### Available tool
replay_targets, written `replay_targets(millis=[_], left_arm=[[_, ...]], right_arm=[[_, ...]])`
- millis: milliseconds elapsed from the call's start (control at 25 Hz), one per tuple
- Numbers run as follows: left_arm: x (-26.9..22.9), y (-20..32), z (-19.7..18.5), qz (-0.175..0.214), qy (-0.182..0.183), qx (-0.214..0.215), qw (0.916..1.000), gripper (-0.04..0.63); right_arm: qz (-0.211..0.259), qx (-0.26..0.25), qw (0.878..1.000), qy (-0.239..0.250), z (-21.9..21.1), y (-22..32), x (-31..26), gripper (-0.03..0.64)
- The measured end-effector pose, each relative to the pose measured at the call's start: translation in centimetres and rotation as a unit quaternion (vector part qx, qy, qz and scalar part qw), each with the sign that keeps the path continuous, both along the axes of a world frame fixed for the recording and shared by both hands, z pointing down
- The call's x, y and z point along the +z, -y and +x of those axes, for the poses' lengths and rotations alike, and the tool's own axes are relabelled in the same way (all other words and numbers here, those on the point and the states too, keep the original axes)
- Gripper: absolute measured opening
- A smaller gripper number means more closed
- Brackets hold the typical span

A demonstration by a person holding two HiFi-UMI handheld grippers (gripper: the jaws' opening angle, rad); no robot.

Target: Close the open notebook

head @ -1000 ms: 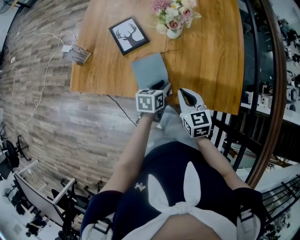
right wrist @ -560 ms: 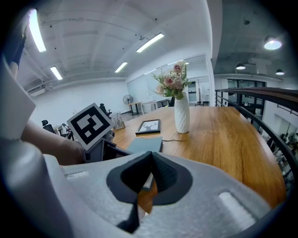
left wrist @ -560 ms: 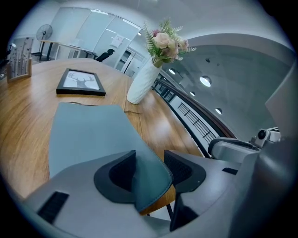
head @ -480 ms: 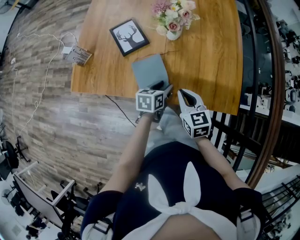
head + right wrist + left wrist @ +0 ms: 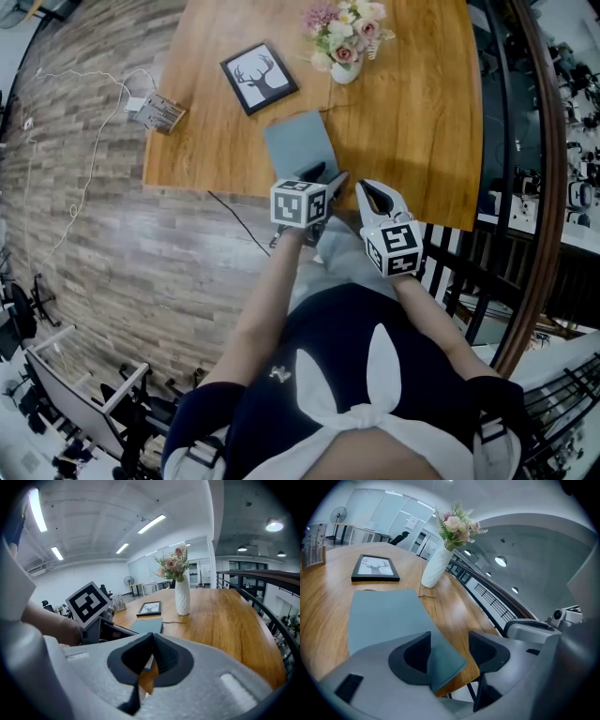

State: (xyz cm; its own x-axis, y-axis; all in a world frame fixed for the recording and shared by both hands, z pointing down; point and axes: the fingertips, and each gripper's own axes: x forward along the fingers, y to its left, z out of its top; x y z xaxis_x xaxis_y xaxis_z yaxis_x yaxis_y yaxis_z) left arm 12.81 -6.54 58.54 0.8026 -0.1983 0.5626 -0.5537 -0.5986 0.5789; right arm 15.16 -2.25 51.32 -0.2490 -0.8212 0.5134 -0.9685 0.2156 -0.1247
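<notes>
On wood table [image 5: 412, 122]: flat grey notebook [image 5: 298, 141] | left claw [image 5: 328, 173] just opening, corner between | right claw [image 5: 367, 189] together

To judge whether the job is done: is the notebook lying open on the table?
No, the notebook lies shut on the table, showing only its plain grey-blue cover.

A framed deer picture [image 5: 260, 76] lies flat on the surface [image 5: 412, 122] toward its left edge. A white vase of flowers [image 5: 345, 42] stands just right of it, and a small holder [image 5: 157, 111] sits at that left edge.
</notes>
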Motion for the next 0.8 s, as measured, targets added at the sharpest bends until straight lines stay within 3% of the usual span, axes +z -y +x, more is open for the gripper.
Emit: replay_targets(millis=[400,680,800], left_arm=[[-1.6,-0.3,-0.8,0.018,-0.007,-0.009,0.9998,0.255],[-3.3,-0.9,-2.1,0.05,-0.012,-0.026,0.9983,0.253],[-4.7,-0.6,-2.6,0.067,-0.014,-0.04,0.9968,0.22]], right_arm=[[0.01,-0.005,1.0,-0.002,-0.2,-0.4,-0.8,-0.002],[0.018,-0.011,1.0,-0.002,-0.7,-0.8,-1.1,-0.002],[0.024,-0.014,1.0,-0.001,-0.7,-0.6,-1.7,-0.002]])
